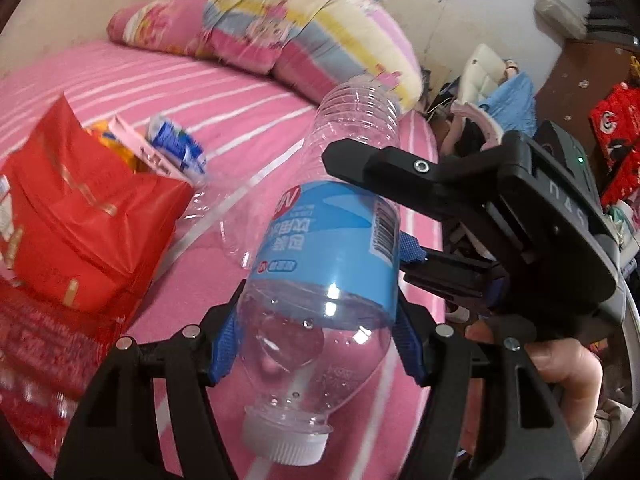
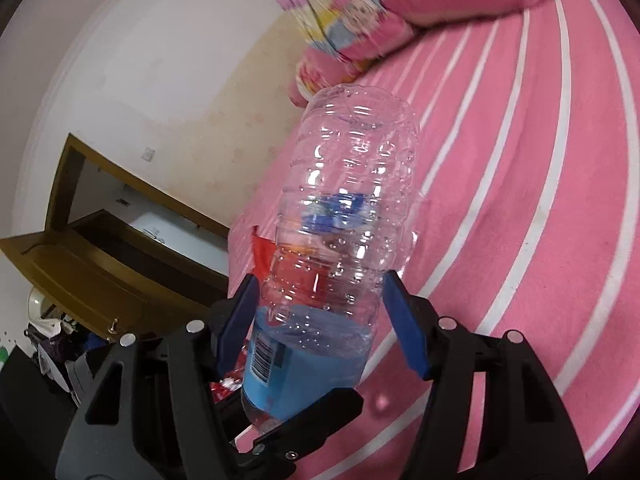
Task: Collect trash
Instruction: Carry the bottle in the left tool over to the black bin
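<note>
Left tool (image 1: 316, 340) grips the shoulder of an empty plastic bottle (image 1: 336, 240), white cap toward the camera. Right tool (image 2: 320, 312) grips the same bottle near its base end, entering the left view from 3 o'clock. The bottle hangs above the pink striped bed (image 1: 240, 92); a red bag (image 1: 80, 216) of wrappers lies at 9 o'clock.

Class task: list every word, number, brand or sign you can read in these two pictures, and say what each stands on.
Bottle label: upside-down print and a barcode, not legible.
Right gripper body: raised characters, unclear.
Red bag: gold and white marks, blurred.
Blue-and-white wrapper: blurred lettering.
Bottle's clear shoulder: embossed text, too faint.
Nothing reads with certainty.
</note>
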`<state>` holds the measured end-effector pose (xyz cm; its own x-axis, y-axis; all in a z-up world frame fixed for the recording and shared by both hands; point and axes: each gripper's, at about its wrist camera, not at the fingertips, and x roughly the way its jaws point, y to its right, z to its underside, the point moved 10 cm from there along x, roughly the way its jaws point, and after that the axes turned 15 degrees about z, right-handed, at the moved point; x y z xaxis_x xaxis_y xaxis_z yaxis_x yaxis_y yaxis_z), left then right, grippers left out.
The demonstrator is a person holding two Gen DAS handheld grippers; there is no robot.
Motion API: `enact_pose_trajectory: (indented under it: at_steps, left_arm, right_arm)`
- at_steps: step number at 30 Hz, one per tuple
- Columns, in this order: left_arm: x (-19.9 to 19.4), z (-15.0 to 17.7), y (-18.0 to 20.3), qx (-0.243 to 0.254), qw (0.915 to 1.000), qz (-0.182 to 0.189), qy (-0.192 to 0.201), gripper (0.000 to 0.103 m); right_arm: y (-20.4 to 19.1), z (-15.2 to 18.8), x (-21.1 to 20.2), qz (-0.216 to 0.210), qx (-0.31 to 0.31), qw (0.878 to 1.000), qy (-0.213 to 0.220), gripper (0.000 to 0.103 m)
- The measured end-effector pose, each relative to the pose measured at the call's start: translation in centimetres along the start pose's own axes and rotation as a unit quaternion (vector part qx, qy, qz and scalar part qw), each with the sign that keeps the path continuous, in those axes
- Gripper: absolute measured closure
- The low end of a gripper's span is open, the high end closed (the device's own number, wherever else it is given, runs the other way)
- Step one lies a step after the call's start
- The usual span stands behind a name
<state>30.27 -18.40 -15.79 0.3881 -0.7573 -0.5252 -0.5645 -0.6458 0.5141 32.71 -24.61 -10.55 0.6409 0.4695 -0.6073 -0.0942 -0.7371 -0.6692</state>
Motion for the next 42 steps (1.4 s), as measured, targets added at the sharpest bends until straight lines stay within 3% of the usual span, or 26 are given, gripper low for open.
enact_pose_trajectory:
  at_steps: [7,25,32,42]
  left_arm:
    - [-3.4,1.0,3.9,0.017,0.9994,0.009,0.029,0.040]
    - [-11.7,8.4,11.1,0.007,0.9983,0.017,0.055,0.043]
    - [-14.1,10.3,15.9,0.031,0.9977,0.029,0.053,0.043]
    - [-13.4,11.2,24.3,0.079,0.9940,0.073,0.019,0.043]
  right_arm:
    - [-2.5,1.9,-4.8,-0.023,-0.049,0.998,0.036,0.039]
    - [-6.8,10.6,-14.0,-0.062,-0.098,0.992,0.043,0.039]
    - [-7.5,12.8,-19.4,-0.064,-0.099,0.991,0.070,0.039]
    - [-5.7,12.8,-28.4,-0.047,-0.099,0.985,0.131,0.039]
